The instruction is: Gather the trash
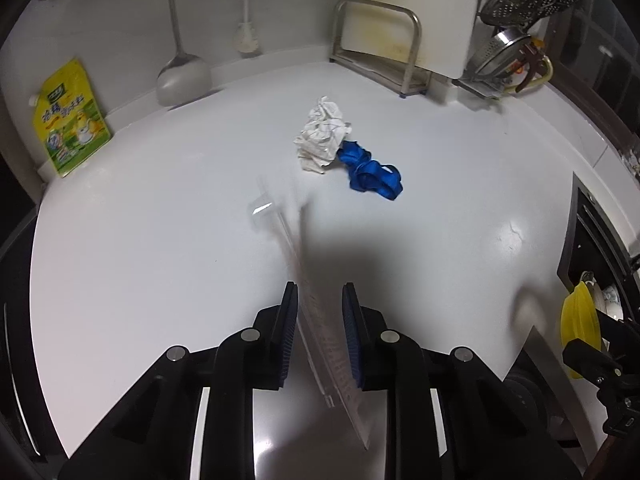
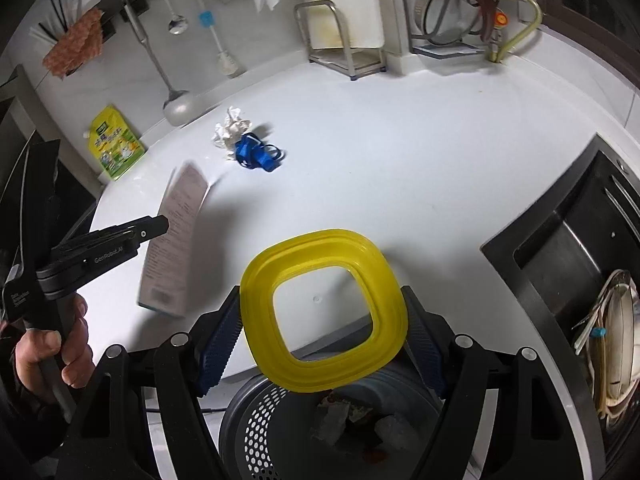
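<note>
Left wrist view: left gripper point(image 1: 319, 300) clamped on flat clear packet point(image 1: 320, 336), printed side seen from right wrist; packet long axis runs along fingers, far end lifted off table point(image 1: 160, 240). Right gripper point(image 2: 322, 332) grasps yellow ring lid point(image 2: 256, 280) above perforated bin point(image 2: 256, 432), which sits just right of left gripper and below table edge. Crumpled paper point(image 1: 322, 136) touching blue ribbon point(image 1: 370, 170) ahead, mid-table, open room all round; left gripper nearer.
</note>
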A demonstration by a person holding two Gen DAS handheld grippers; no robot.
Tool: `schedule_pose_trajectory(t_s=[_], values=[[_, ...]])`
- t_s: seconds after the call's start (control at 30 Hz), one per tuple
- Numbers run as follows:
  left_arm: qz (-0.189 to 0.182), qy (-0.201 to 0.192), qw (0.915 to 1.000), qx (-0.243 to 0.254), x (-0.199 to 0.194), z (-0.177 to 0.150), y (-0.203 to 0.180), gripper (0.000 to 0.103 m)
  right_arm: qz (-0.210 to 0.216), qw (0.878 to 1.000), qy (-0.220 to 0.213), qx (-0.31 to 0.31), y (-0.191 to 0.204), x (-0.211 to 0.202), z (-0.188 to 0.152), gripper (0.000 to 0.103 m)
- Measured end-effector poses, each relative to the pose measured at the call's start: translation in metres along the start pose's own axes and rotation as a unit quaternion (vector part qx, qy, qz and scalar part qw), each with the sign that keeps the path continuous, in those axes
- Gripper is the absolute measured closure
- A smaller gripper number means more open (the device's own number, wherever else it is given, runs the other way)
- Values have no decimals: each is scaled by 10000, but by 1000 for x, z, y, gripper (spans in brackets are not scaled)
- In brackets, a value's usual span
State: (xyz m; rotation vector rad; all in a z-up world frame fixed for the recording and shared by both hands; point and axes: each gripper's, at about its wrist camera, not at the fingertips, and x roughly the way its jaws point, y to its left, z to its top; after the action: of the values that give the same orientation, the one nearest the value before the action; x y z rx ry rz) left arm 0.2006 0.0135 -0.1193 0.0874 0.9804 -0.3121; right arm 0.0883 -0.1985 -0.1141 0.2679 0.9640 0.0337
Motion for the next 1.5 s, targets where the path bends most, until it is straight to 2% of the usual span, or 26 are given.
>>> schedule_pose_trajectory(t_s=[0.43,0.83,0.9,0.97,1.27,1.37,1.5], values=[[69,-191,9992,-335,-25,-14,15,86,155,9997,9,-181,6,-16,-9,30],[75,30,9977,-675,-19,-29,29,85,194,9998,-12,-76,4,-15,-18,30],[49,73,9974,-718,-16,-29,28,79,201,9998,-10,-57,4,-16,-19,30],[69,82,9973,-729,-14,-28,25,66,206,9998,-29,-18,1,-16,-19,30],[204,234,9959,-849,8,-18,8,28,243,9992,-112,286,-15,-19,-24,30],[335,285,9938,-1018,18,-14,6,21,237,9989,-139,386,-21,-21,-25,30],[465,411,9908,-1201,34,-11,4,19,200,9986,-167,468,-27,-22,-26,30]])
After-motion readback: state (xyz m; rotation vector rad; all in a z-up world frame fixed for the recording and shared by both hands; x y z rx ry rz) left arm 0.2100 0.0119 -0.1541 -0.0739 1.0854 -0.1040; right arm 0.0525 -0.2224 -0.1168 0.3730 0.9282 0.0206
